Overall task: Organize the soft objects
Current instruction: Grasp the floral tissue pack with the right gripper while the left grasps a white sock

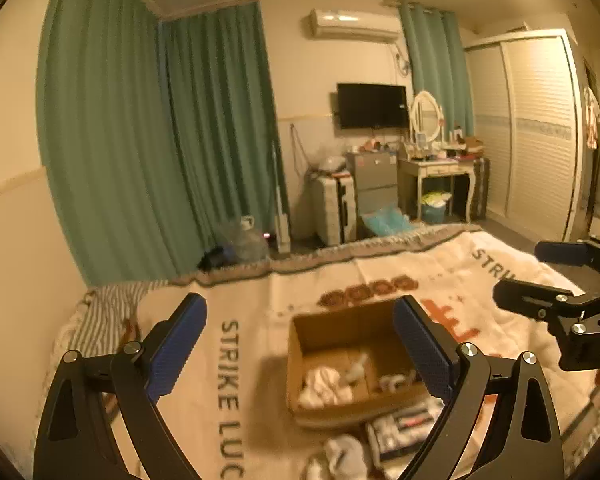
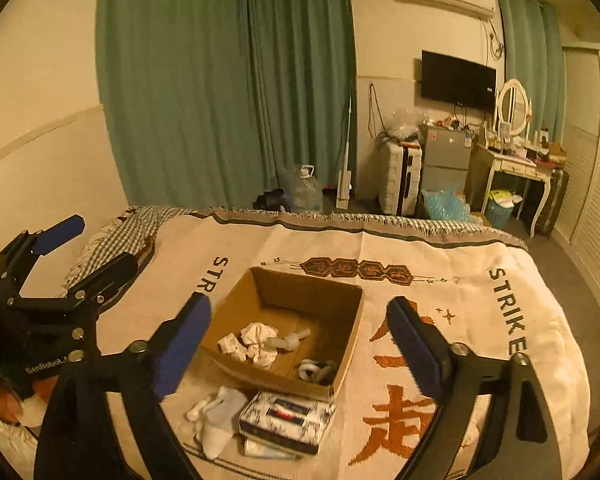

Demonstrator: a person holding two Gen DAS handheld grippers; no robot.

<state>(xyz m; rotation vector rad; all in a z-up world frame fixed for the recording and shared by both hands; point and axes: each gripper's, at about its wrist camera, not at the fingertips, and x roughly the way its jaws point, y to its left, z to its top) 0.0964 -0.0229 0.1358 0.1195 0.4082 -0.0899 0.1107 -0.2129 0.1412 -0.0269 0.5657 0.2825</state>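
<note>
An open cardboard box point(image 2: 352, 336) point(image 1: 300, 408) sits on the bed blanket. Inside it lie crumpled white socks point(image 2: 256, 342) point(image 1: 324, 388) and a grey-white rolled pair point(image 2: 316, 370) point(image 1: 396, 380). A loose white sock point(image 2: 216, 416) point(image 1: 344, 456) lies on the blanket in front of the box, beside a tissue pack point(image 2: 286, 418) point(image 1: 404, 426). My left gripper point(image 1: 300, 344) is open and empty, above the box. My right gripper point(image 2: 300, 340) is open and empty, also above the box. Each gripper shows at the other view's edge, the right one point(image 1: 540, 276) and the left one point(image 2: 84, 244).
The cream blanket point(image 2: 480, 320) with printed letters covers the bed. A checked pillow point(image 2: 124, 236) lies at the far left. Beyond the bed stand green curtains point(image 2: 220, 80), a suitcase point(image 2: 400, 180), a water bottle point(image 2: 304, 190) and a dressing table point(image 2: 516, 168).
</note>
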